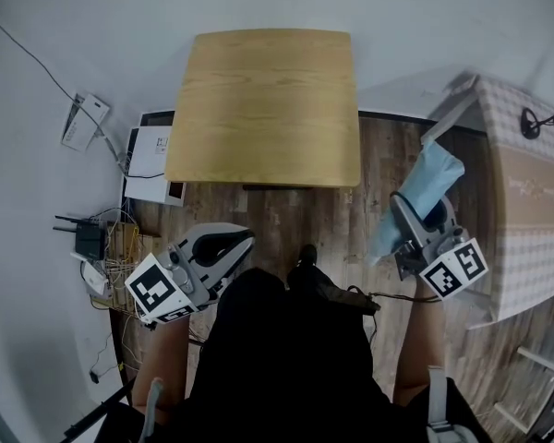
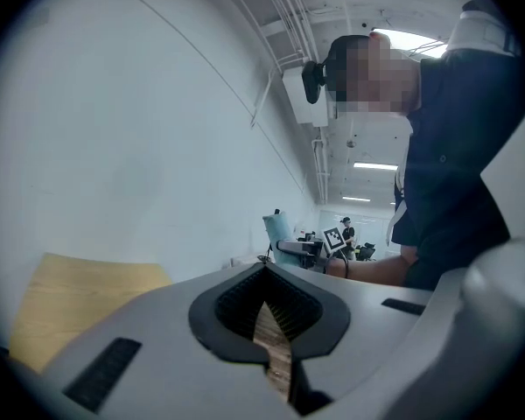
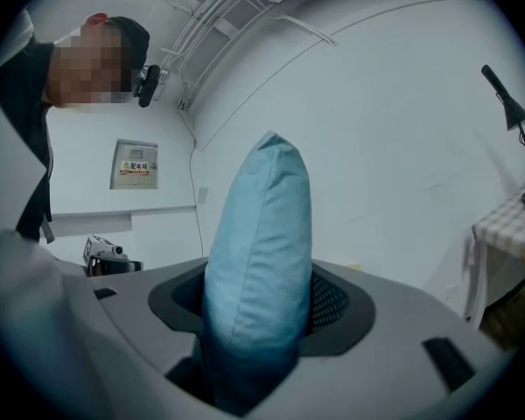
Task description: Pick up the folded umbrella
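— What are the two tools like?
— The left gripper [image 1: 240,240] and the right gripper [image 1: 423,212] are smooth light-grey plastic shells. Black ribbed pads [image 2: 238,306] line the inner faces of the jaws, and each outer face has a dark oblong recess [image 2: 105,370].
— Any markings?
— Behind each claw sits a white cube with black square markers [image 1: 157,289].
— Wiring?
— A thin black cable [image 1: 392,295] leaves the rear of the right claw.
— And the person?
— A dark, nearly black short-sleeved top [image 1: 286,358], with pale grey shoulder straps [image 1: 436,395] far behind the claws. There is a small black head-mounted camera [image 3: 146,84].
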Demonstrator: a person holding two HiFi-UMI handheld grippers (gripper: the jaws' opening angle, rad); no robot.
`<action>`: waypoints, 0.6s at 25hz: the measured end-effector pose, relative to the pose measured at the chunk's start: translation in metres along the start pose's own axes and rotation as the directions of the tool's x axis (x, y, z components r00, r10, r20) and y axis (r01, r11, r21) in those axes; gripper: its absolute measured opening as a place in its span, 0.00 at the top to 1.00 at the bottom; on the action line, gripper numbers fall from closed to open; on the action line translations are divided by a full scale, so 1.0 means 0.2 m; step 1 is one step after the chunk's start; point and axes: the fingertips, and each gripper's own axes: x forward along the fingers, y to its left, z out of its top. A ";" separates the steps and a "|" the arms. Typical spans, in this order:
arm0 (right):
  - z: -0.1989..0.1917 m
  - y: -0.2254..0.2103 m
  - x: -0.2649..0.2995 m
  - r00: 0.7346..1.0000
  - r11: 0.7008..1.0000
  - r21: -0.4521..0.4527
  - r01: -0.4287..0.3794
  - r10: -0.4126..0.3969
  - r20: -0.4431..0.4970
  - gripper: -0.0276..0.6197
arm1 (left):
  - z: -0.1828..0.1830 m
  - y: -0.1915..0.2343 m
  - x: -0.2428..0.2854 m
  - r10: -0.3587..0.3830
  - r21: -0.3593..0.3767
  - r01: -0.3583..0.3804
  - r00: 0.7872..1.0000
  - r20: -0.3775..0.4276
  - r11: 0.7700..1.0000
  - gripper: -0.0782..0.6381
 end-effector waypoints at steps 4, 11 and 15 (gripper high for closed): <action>0.00 0.17 -0.06 0.999 0.997 0.067 -0.031 0.029 0.025 0.53 | 0.03 -0.04 -0.10 -0.011 0.003 0.011 0.999 0.034 1.000 0.88; -0.04 0.61 -0.16 0.997 0.996 0.057 -0.074 0.074 0.001 0.53 | 0.11 -0.21 -0.41 -0.029 0.014 0.027 0.994 0.110 1.000 0.88; -0.11 0.91 -0.19 0.991 0.990 0.056 -0.132 0.133 -0.019 0.53 | 0.02 -0.28 -0.66 0.001 -0.025 0.002 0.991 0.135 1.000 0.88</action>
